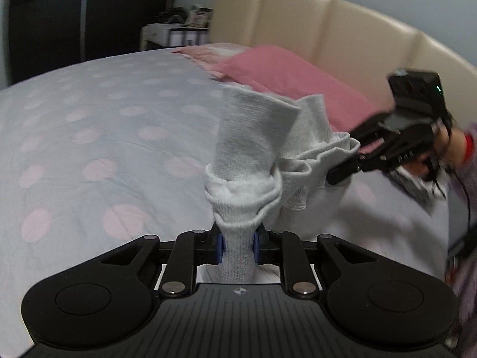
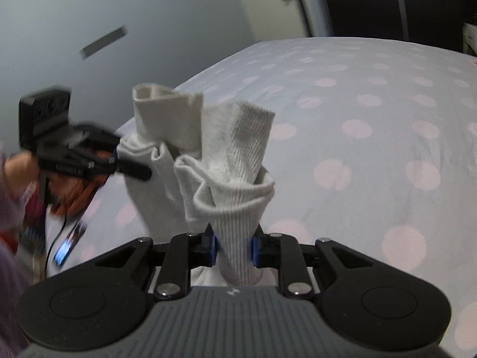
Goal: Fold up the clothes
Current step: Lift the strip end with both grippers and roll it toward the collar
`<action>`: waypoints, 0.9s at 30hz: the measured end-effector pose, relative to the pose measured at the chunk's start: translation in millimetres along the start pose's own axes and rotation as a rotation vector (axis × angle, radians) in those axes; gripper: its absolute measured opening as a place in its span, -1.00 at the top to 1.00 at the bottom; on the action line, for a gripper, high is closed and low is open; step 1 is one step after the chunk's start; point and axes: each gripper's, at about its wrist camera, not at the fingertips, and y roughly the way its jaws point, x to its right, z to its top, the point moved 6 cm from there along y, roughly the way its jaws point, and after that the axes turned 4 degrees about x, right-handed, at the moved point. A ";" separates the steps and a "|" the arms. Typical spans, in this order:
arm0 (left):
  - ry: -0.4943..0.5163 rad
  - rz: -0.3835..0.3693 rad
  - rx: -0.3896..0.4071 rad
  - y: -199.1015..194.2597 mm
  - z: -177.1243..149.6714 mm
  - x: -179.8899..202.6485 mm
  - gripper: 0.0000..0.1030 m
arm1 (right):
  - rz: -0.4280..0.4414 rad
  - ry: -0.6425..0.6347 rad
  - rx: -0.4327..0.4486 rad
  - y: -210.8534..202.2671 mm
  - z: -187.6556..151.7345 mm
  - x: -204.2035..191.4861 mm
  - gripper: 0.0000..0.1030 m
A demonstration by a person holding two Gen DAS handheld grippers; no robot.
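Observation:
White ribbed socks point(image 1: 253, 137) hang bunched in the air above the bed, stretched between both grippers. In the left wrist view my left gripper point(image 1: 238, 246) is shut on one sock's narrow end, blue pads pressing both sides. My right gripper point(image 1: 347, 162) is at the right, its fingers clamped on the other bunch of white fabric. In the right wrist view the right gripper point(image 2: 234, 249) is shut on a sock point(image 2: 238, 149) with a rolled cuff above the pads. The left gripper point(image 2: 134, 168) grips the neighbouring sock from the left.
The bedspread point(image 1: 89, 119), pale with pink dots, lies below the socks. Pink pillows point(image 1: 283, 71) rest against a cream headboard point(image 1: 342, 29). A cluttered side unit point(image 1: 173, 34) and dark wardrobe point(image 1: 74, 15) stand behind. A person's hand point(image 1: 456, 146) holds the right gripper.

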 end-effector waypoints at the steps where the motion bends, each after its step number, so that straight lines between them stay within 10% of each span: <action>1: 0.018 -0.005 -0.009 -4.5 -6.9 9.0 0.70 | 0.009 -0.027 -0.018 -6.2 -7.7 -8.9 0.54; 14: 0.199 0.038 -0.196 2.2 -129.8 80.9 0.69 | -0.029 -0.330 -0.241 -8.8 -117.2 -78.1 0.54; 27: 0.235 0.037 -0.214 -39.4 -156.6 109.7 0.44 | -0.119 -0.424 -0.238 -33.1 -164.3 -112.7 0.04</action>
